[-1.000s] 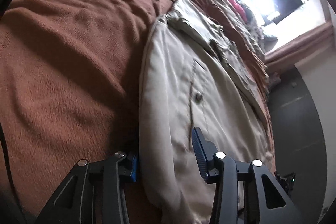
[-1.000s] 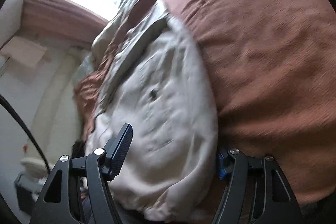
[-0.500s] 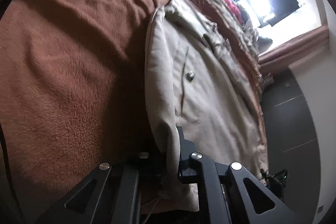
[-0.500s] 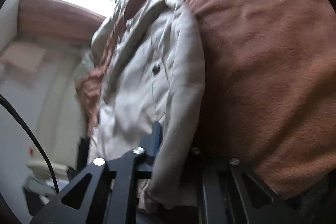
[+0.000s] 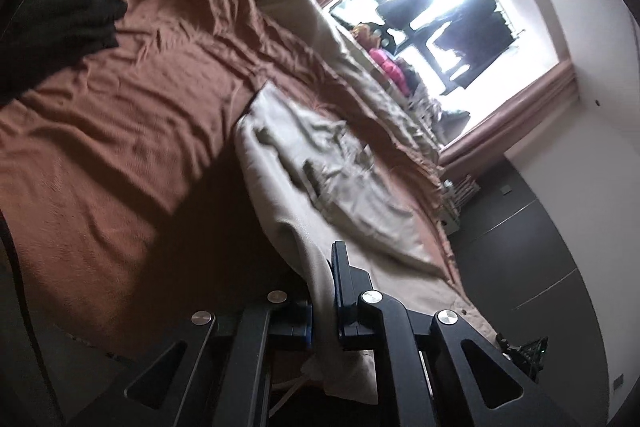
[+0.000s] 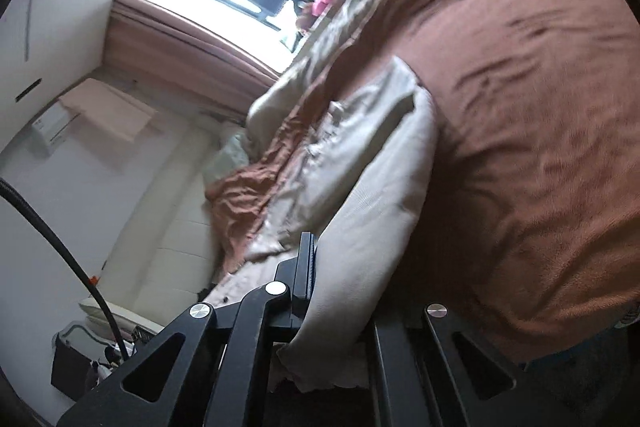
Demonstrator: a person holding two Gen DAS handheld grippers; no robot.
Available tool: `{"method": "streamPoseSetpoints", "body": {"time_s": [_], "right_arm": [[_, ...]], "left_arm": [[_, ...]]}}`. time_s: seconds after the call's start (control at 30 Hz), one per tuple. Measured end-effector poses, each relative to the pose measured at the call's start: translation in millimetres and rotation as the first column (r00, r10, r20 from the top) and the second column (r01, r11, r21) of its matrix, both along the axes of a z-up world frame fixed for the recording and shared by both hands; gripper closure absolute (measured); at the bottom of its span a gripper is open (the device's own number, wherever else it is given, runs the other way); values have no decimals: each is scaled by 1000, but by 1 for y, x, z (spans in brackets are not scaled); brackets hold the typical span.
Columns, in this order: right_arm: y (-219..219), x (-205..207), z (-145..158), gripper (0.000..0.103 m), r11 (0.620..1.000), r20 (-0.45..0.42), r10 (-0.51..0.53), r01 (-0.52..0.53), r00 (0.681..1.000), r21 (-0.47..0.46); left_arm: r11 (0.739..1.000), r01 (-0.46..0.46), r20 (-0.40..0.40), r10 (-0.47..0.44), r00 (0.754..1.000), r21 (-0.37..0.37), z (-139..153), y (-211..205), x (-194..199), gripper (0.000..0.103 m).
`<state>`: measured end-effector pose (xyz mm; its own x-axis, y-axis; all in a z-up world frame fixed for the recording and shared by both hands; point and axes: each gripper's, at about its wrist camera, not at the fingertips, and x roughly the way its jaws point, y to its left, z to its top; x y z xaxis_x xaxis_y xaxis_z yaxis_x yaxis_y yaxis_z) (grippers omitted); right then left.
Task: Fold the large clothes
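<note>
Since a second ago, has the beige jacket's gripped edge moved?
Yes. The beige jacket edge, clamped in both tongs, has risen off the brown blanket.

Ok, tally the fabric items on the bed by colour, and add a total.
Beige: 1, the jacket, held by the left gripper and the right gripper.
Brown: 1, the blanket covering the bed.
Black: 1, the dark garment at the far edge.
Pink: 1, a bundle by the window.
Total: 4

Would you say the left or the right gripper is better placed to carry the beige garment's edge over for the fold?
Neither clearly. The left gripper and right gripper are both shut on the beige garment, lifted off the brown bedspread. They should probably move together.
</note>
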<state>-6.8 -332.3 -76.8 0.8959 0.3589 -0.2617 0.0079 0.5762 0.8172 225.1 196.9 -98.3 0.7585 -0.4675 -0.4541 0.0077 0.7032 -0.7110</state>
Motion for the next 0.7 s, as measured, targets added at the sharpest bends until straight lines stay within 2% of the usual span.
{"method": "streamPoseSetpoints", "body": {"time_s": [0.17,0.3,0.53,0.7], "right_arm": [[8,-35,9,102,1000,59,15,-14,998,-24],[14,-57,3,102,999,92,21,-19,996,-30],[16,-104,-6,102,999,137,37,-32,990,-38],[18,-130,-13,102,998,160,42,-35,986,-46]], "left_arm": [[1000,-8,64,9,998,-14,25,4,-30,96],[1000,-10,105,12,994,-16,35,7,-60,96],[1000,-24,117,25,993,-8,40,12,-117,96],[999,-14,129,9,992,42,50,8,-153,96]]}}
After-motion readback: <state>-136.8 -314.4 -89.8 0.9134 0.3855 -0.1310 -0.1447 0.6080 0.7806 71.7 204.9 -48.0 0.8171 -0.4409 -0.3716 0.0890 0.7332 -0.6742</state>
